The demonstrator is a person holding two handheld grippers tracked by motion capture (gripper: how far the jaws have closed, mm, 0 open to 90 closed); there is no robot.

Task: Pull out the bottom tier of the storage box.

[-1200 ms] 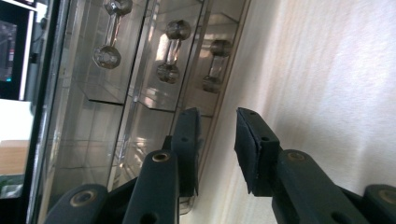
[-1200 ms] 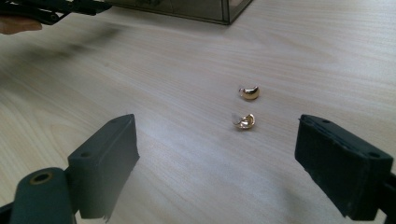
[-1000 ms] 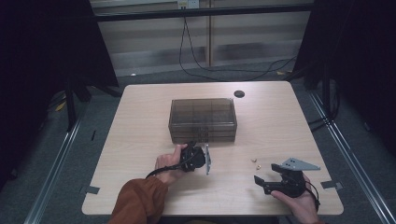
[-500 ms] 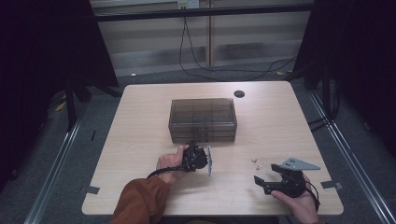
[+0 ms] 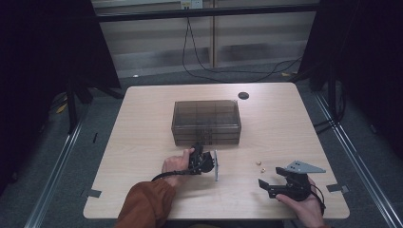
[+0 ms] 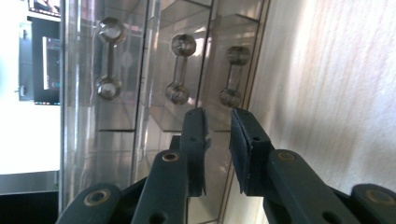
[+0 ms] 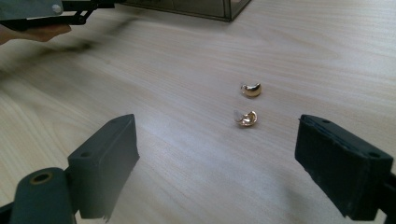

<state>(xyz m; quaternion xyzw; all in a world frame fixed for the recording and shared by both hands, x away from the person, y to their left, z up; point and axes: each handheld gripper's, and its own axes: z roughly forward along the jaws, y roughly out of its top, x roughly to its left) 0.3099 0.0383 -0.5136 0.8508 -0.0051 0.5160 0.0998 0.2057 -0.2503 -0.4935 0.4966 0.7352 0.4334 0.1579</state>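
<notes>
The left gripper [image 6: 218, 140] has its jaws drawn close, a narrow gap left between the pads [image 6: 243, 144], and nothing gripped in it. The tips sit just in front of the smoky clear drawer box [image 6: 140, 93], level with the nearest of its three dumbbell-shaped handles [image 6: 232, 74] — whether the tips touch the box front I cannot tell, since this view is tilted on its side and glare washes out the panels. In the high view the same gripper [image 5: 204, 159] lies at the near face of the box [image 5: 206, 121], held by the left hand [image 5: 177, 164] with an orange sleeve [image 5: 145, 206] behind it.

The right gripper [image 7: 217, 163] is spread wide, jaws well apart and holding nothing, hovering low over the pale wooden table [image 7: 327, 56]. Between and a little beyond its jaws lie two small gold pieces [image 7: 247, 118] — curved, shiny, near each other but apart. In the high view they [image 5: 259, 164] rest on the table right of the box, just ahead of the right gripper [image 5: 271, 176], which the right hand [image 5: 304, 206] holds near the table's front edge.

A small dark disc [image 5: 243, 95] sits toward the far edge of the table [image 5: 142, 133], behind the box.
</notes>
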